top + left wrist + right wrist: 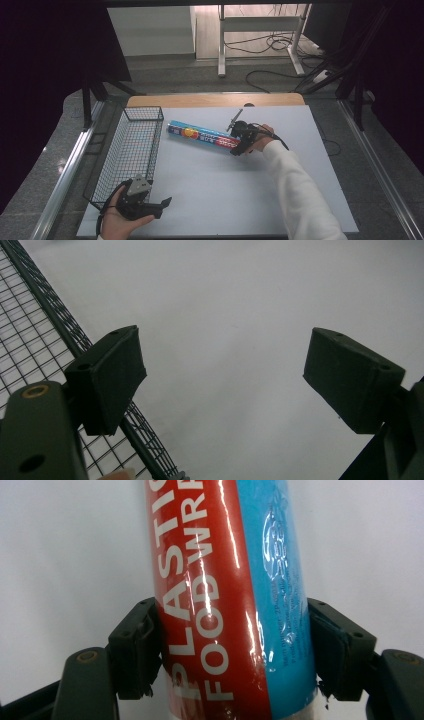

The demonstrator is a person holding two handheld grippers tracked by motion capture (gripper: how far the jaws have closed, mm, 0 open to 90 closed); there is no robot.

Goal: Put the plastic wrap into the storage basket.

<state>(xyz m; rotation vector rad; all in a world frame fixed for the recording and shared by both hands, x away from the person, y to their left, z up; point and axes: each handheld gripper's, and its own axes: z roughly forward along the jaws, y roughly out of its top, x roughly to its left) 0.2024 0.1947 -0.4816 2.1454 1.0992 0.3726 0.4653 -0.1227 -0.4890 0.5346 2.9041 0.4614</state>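
Note:
A long box of plastic food wrap [202, 136], blue and red, lies slantwise on the pale table mat [225, 195] near its middle. My right gripper [237, 146] is shut on the box's right end. In the right gripper view both pads press the sides of the box [225, 580], with my right gripper [235, 647] around the red and blue faces. My left gripper [161, 206] rests near the front left of the mat, held in a hand, open with nothing between its jaws. In the left gripper view my left gripper [225, 365] stands wide over bare mat.
A black wire basket [125, 150] stands along the left edge of the mat; its rim [55, 315] runs beside my left jaw. A wooden table edge [215, 100] shows behind the mat. Cables and a desk frame lie on the floor beyond.

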